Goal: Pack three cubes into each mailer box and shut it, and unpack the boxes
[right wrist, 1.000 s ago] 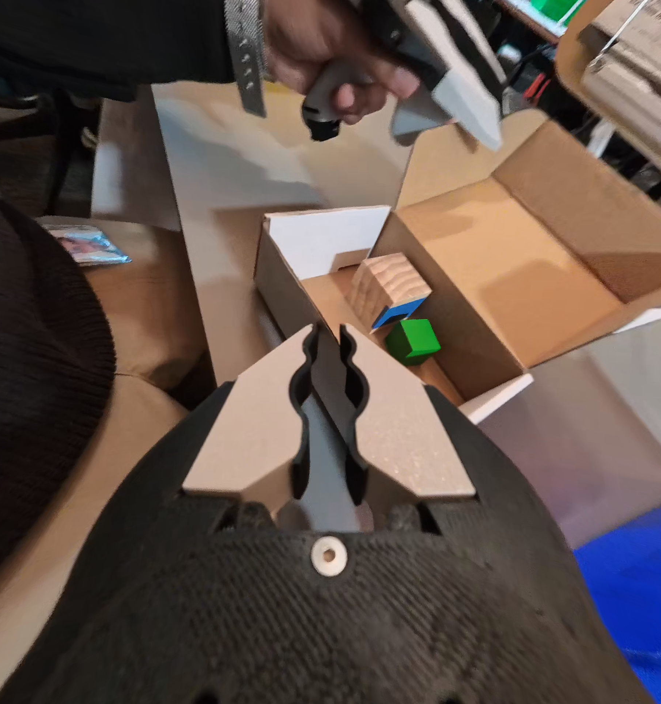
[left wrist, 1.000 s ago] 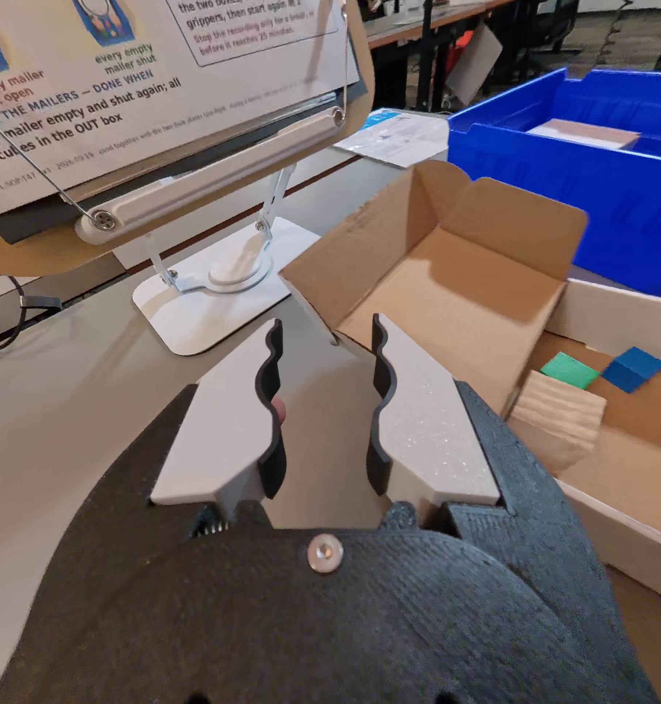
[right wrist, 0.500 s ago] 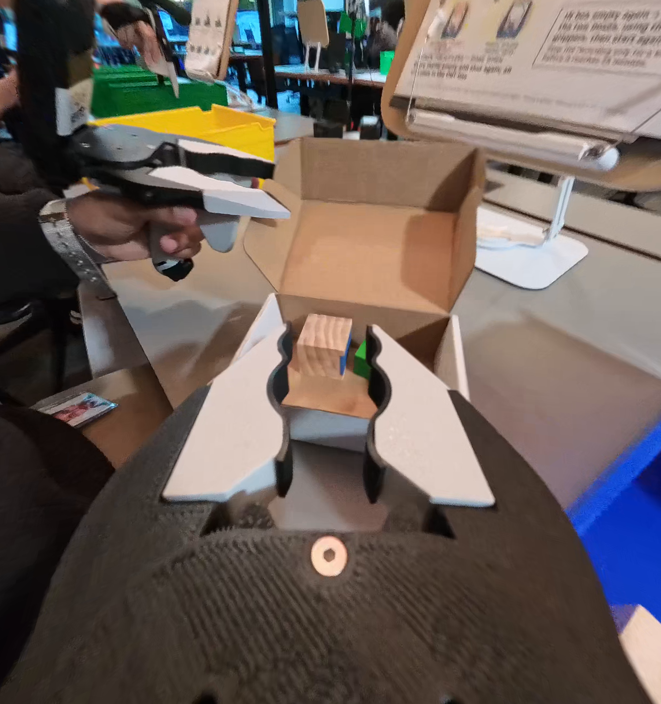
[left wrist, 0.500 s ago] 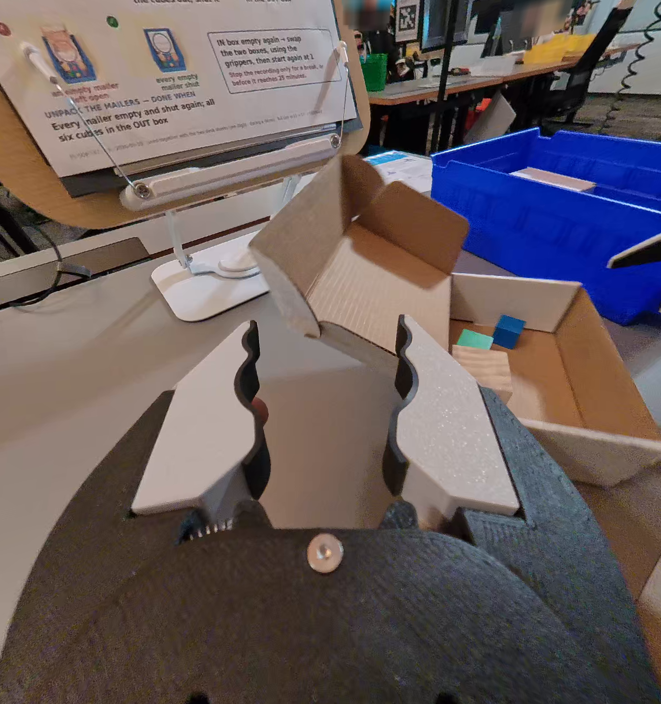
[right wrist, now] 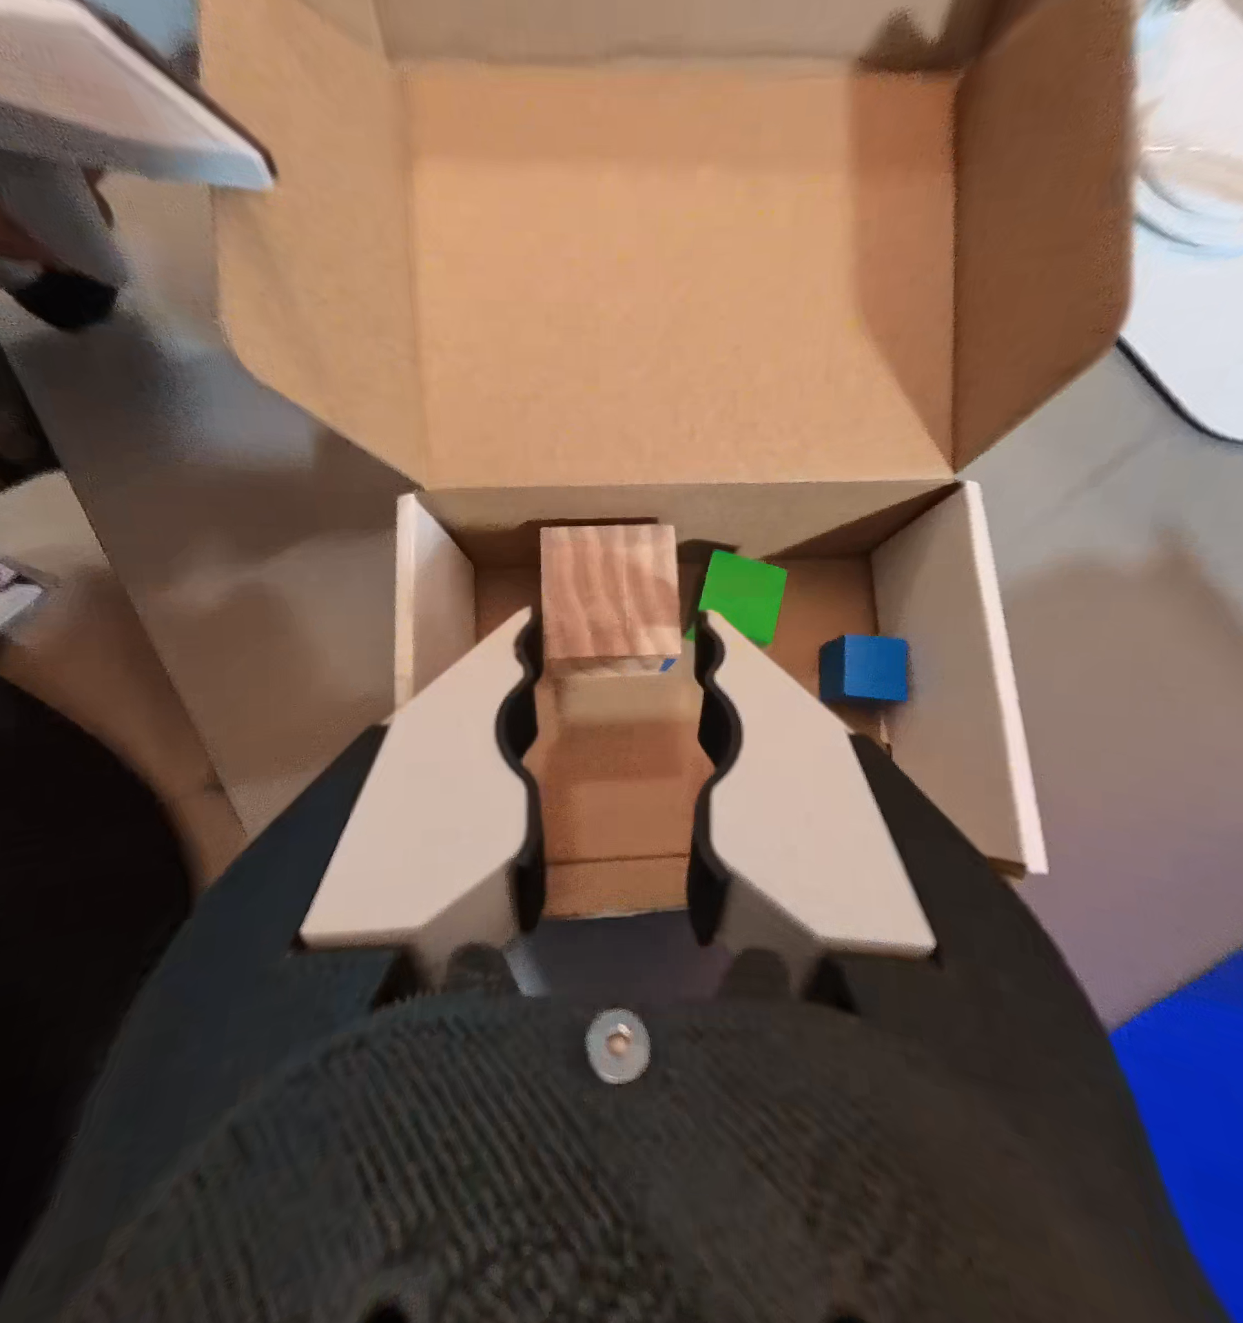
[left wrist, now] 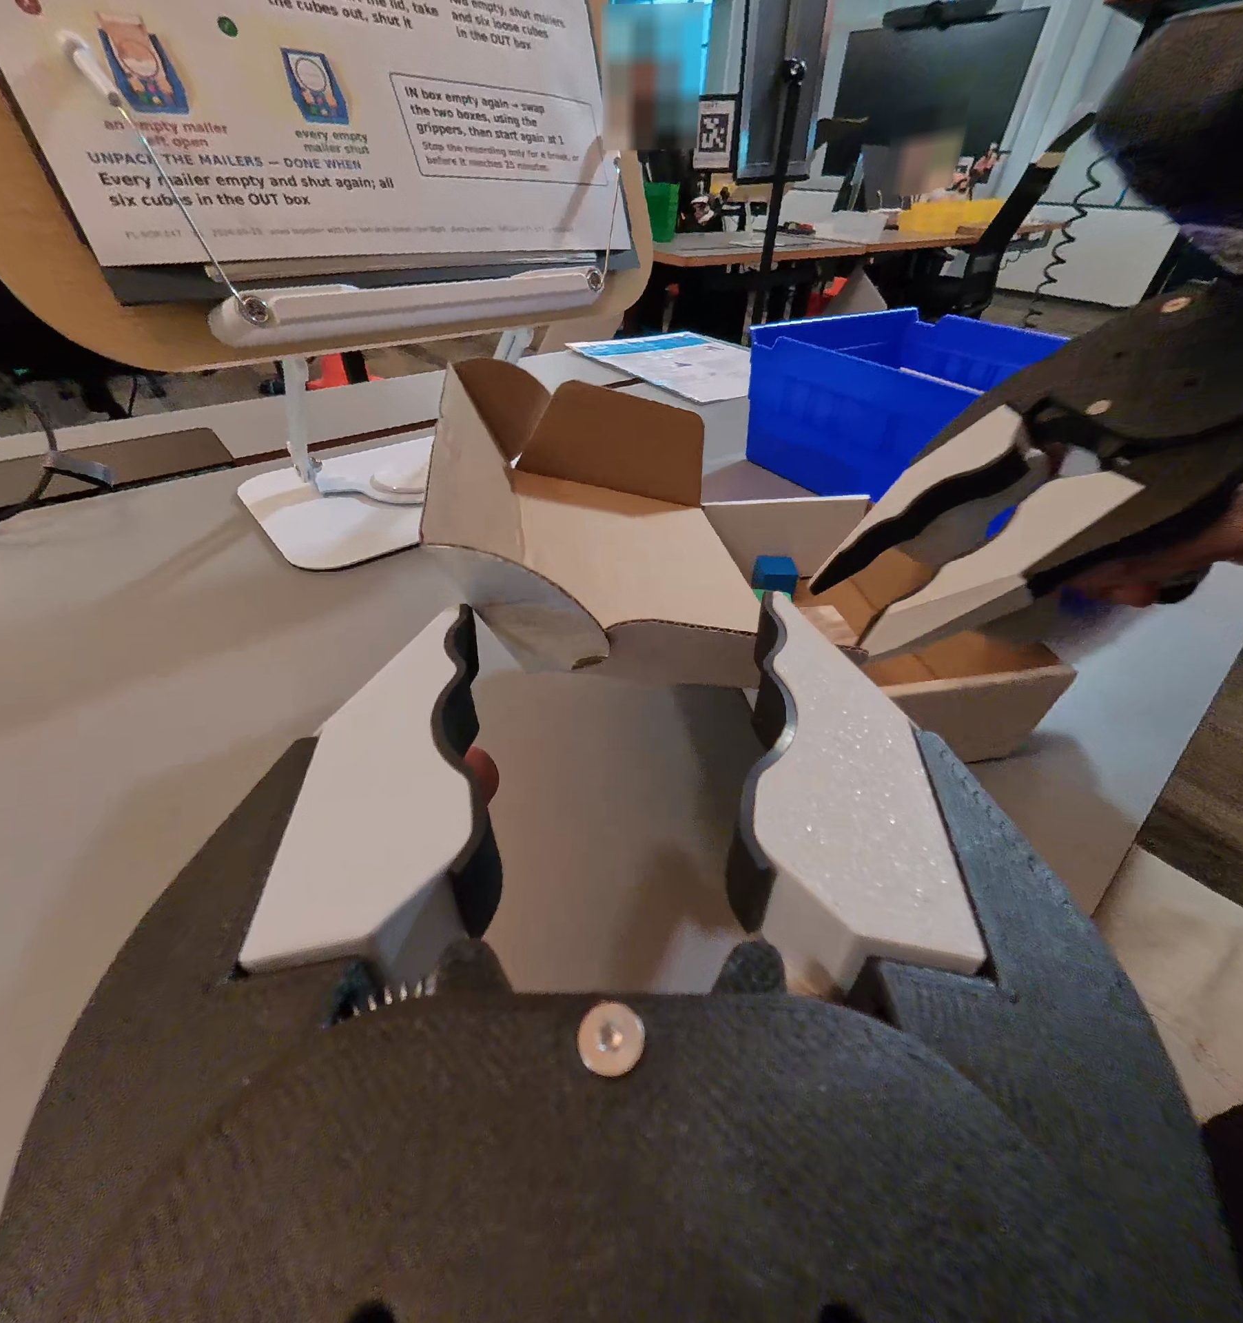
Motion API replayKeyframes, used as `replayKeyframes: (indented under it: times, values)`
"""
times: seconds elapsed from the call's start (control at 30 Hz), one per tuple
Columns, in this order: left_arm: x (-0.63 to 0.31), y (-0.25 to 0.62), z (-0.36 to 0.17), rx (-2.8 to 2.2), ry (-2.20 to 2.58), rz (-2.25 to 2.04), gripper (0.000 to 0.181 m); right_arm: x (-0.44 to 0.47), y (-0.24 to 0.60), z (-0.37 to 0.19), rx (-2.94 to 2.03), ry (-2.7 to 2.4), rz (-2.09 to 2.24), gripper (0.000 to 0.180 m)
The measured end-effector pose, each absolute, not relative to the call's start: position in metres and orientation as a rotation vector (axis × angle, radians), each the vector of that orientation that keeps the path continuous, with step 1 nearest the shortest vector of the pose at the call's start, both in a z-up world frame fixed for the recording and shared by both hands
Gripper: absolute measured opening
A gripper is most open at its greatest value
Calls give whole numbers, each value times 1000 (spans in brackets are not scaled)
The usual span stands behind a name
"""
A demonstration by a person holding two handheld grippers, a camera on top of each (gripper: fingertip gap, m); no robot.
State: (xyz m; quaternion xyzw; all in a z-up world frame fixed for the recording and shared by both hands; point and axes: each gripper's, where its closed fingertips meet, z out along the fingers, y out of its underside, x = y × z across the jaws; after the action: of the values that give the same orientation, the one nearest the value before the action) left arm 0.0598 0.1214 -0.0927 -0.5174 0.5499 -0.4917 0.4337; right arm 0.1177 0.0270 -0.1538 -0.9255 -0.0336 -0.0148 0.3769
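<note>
Right claw [right wrist: 611,630] hangs agape over wooden cube [right wrist: 608,590] inside mailer box [right wrist: 955,644].

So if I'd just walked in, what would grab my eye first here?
Probably the open cardboard mailer box in the middle of the grey table, lid flung back, with three cubes inside: a large wooden cube, a green cube beside it, and a blue cube nearer the right wall. The right tongs hang open just over the wooden one, and a bright blue bin sits behind.
</note>
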Motion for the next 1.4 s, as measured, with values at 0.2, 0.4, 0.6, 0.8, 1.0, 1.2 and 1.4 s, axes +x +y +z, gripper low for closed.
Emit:
replayKeyframes:
  times: [0.2, 0.4, 0.6, 0.8, 1.0, 1.2, 1.4]
  values:
    - [56, 121, -91, -1275, 1362, -1231, 77, 114, 29, -163, -2450, -150, 7, 40]
    - [63, 128, -89, -1281, 1330, -1241, 77, 125, 23, -110, -2254, -17, 53, 39]
    - [78, 139, -88, -1289, 1306, -1255, 75, 207, -53, -36, -2105, 223, -279, 39]
    - [104, 154, -86, -1312, 1270, -1285, 76, 284, -146, -78, -2118, 602, -379, 39]
    - [129, 162, -81, -1347, 1211, -1366, 77, 285, -159, -131, -2191, 724, -328, 39]
    - [137, 160, -80, -1330, 1213, -1390, 76, 290, -166, -133, -2192, 737, -425, 39]
    - [130, 162, -81, -1327, 1210, -1380, 77, 301, -159, -134, -2140, 785, -403, 40]
